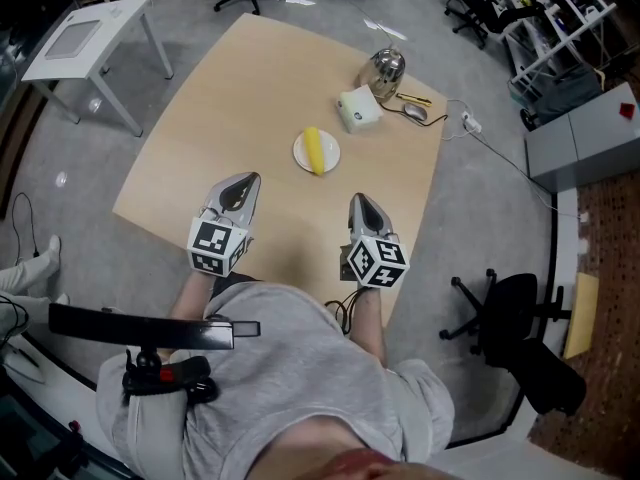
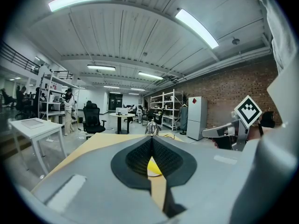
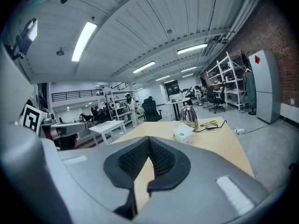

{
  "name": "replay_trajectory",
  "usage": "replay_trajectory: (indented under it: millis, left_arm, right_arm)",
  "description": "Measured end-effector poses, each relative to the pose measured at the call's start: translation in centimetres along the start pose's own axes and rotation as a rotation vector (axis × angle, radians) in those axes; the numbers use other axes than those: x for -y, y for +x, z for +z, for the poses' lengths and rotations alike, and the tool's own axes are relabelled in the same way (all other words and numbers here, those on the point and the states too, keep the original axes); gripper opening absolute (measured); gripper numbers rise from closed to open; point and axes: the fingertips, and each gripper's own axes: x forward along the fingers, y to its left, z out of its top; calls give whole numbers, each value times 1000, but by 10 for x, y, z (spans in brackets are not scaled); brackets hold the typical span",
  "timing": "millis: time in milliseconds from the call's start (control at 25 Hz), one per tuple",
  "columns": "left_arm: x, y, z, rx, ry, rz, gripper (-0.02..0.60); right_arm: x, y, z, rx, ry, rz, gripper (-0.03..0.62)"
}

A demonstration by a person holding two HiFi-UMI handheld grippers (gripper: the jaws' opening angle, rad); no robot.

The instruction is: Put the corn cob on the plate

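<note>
Already the corn cob (image 1: 316, 150) lies on the small white plate (image 1: 301, 154), near the middle of the light wooden table (image 1: 240, 98), with its length pointing from the person toward the far edge. Both grippers hover over the table's near edge, well apart from the plate. The left gripper (image 1: 245, 182) has its jaws brought together at the tips with nothing between them; in its own view the yellow cob shows far off through the slit below the pads. The right gripper (image 1: 359, 203) is likewise fully closed and empty. Beyond the plate stand a white box (image 1: 359, 109) and, just behind it, a shiny metal kettle (image 1: 385, 69), with a computer mouse (image 1: 415, 114) on a cable beside them.
</note>
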Motion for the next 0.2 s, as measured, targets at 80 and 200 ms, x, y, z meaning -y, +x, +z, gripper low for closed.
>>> replay_trajectory:
  millis: [80,200]
  left_arm:
    - [0,0,0,-1,0,1,20]
    - [1,1,0,0,0,1,20]
  right_arm:
    - [0,0,0,1,3,1,6]
    - [1,0,1,3,6,1,6]
